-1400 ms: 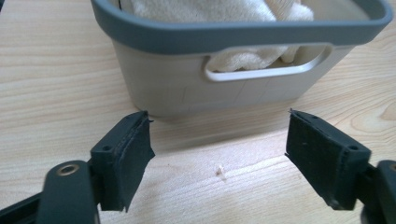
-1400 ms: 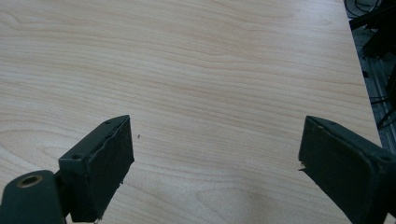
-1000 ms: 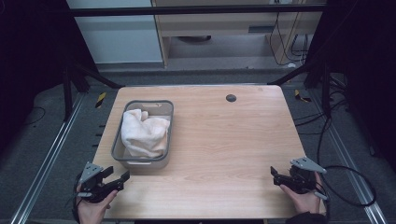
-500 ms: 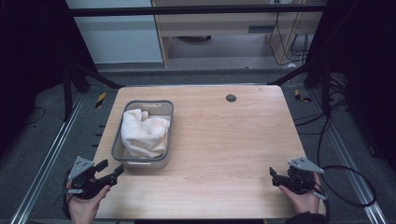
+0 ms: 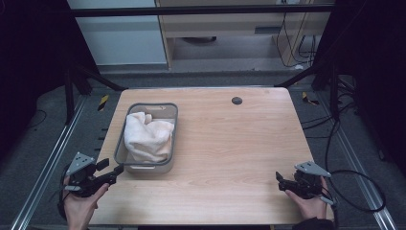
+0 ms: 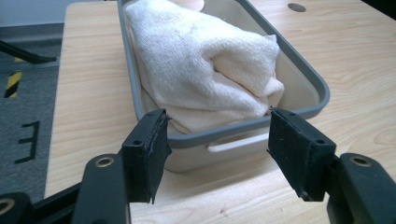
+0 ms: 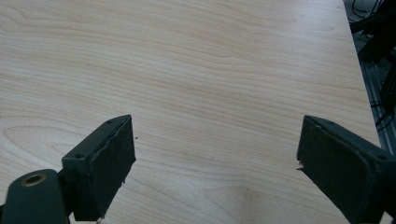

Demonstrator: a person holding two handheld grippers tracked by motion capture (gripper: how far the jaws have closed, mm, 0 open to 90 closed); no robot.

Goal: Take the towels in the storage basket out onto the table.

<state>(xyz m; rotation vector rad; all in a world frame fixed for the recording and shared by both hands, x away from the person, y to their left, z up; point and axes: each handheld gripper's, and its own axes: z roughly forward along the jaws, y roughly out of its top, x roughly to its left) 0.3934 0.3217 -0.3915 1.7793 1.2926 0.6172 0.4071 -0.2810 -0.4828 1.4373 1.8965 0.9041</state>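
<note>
While the left gripper [image 5: 116,168], its jaws partly apart and just now narrowing on nothing, faces the grey rectangular plastic tray [image 6: 299,112] holding a crumpled white cloth [image 6: 205,65] just beyond its fingertips, it should centre on the near rim before pinching, as the right gripper [image 5: 279,177] rests wide open over bare wood.

Lower left of the high view: the left tool [image 5: 116,170] in the left hand [image 5: 81,207], jaws apart with nothing between them, just been closing. Lower right: the right tool [image 5: 279,179], in the right hand [image 5: 310,205], jaws wide apart.
</note>
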